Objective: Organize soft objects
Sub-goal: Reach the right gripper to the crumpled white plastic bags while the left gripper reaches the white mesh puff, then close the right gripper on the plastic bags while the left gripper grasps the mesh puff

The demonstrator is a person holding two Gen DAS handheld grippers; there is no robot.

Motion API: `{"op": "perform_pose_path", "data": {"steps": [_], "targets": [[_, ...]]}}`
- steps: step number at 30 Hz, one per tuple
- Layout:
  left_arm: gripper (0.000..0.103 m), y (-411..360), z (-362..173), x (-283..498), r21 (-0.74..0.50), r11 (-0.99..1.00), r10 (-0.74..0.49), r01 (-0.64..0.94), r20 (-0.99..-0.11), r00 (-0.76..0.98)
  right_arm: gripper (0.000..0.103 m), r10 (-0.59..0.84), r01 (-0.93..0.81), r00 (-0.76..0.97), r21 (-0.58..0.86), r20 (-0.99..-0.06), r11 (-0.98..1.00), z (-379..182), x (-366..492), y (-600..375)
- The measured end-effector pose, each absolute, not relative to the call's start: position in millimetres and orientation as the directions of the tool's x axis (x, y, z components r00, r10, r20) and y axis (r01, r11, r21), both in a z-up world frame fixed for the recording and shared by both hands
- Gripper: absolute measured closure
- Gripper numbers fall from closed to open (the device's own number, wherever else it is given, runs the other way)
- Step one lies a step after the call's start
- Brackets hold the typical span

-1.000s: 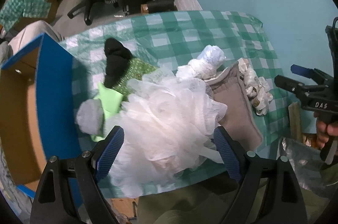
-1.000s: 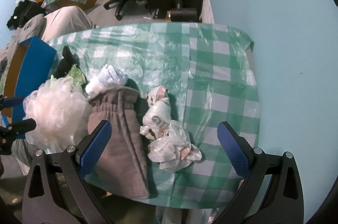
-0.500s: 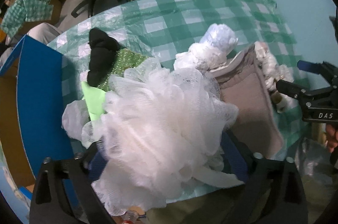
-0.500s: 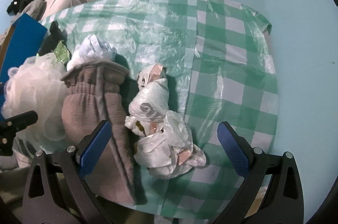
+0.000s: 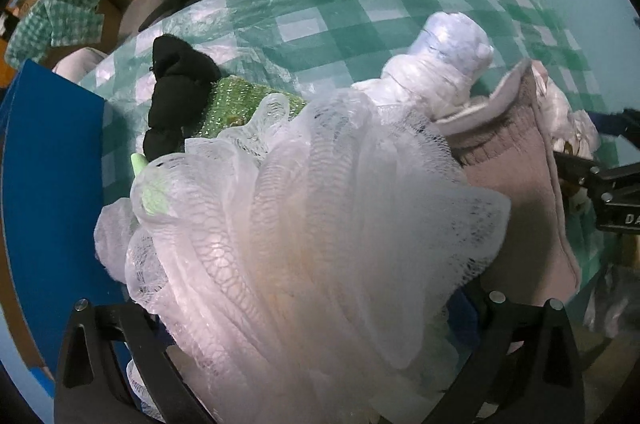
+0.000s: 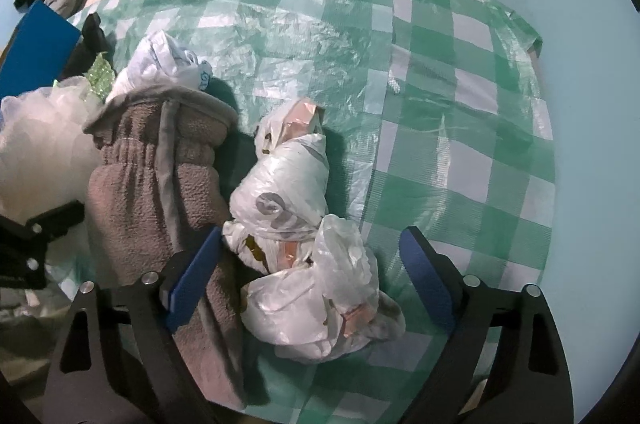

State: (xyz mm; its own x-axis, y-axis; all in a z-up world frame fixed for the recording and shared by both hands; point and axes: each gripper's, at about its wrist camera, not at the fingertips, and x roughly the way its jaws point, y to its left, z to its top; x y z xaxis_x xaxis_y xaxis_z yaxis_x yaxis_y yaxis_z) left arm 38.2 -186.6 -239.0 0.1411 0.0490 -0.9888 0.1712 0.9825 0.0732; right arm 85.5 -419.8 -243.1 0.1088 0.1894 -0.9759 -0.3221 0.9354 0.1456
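Note:
A white mesh bath pouf fills the left wrist view. It sits between the fingers of my left gripper and hides most of both pads; the jaws still stand wide. My right gripper points down over a crumpled white plastic bag bundle. Its jaws are closing with the bundle between them, and the blue pads have a gap to the bag. The left pad rests over a grey fleece mitten. A bluish-white bag bundle lies behind the mitten.
A black sock, a glittery green cloth and a light green piece lie left of the pouf. A blue-walled cardboard box stands at the table's left edge. The green checked tablecloth is bare to the right. Chairs and clothes stand beyond.
Both grippers have sunk toward the pile. The pouf now covers the left gripper's pads. The right gripper's jaws have narrowed around the white bag bundle.

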Motion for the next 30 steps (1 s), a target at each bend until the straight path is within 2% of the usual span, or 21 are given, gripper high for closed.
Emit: {"op": "perform_pose_path", "data": {"steps": [2, 4, 8, 11, 18, 30], "targets": [[0.006, -184, -238, 37, 0.061, 0.983, 0.035, 0.175, -0.988, 0.149, 0.027, 0.182, -0.330, 0.098, 0.141, -0.978, 0.934, -248, 85, -417], [0.012, -183, -236, 34, 0.062, 0.980, 0.030, 0.189, -0.985, 0.168, 0.031, 0.177, -0.339, 0.086, 0.138, -0.980, 0.930, -253, 85, -415], [0.026, -184, -229, 29, 0.049, 0.980, 0.011, 0.192, -0.981, 0.194, 0.049, 0.176, -0.356, 0.102, 0.130, -0.979, 0.925, -253, 83, -413], [0.037, -182, -220, 24, 0.017, 0.984, -0.021, 0.180, -0.978, 0.208, 0.053, 0.186, -0.343, 0.105, 0.139, -0.977, 0.929, -251, 77, -406], [0.047, -169, -206, 20, -0.035, 0.985, -0.074, 0.171, -0.970, 0.230, 0.054, 0.200, -0.308, 0.125, 0.154, -0.972, 0.939, -230, 78, -408], [0.050, -159, -177, 15, -0.065, 0.978, -0.117, 0.198, -0.956, 0.267, 0.054, 0.224, -0.321, 0.168, 0.162, -0.960, 0.933, -191, 69, -415]]}}
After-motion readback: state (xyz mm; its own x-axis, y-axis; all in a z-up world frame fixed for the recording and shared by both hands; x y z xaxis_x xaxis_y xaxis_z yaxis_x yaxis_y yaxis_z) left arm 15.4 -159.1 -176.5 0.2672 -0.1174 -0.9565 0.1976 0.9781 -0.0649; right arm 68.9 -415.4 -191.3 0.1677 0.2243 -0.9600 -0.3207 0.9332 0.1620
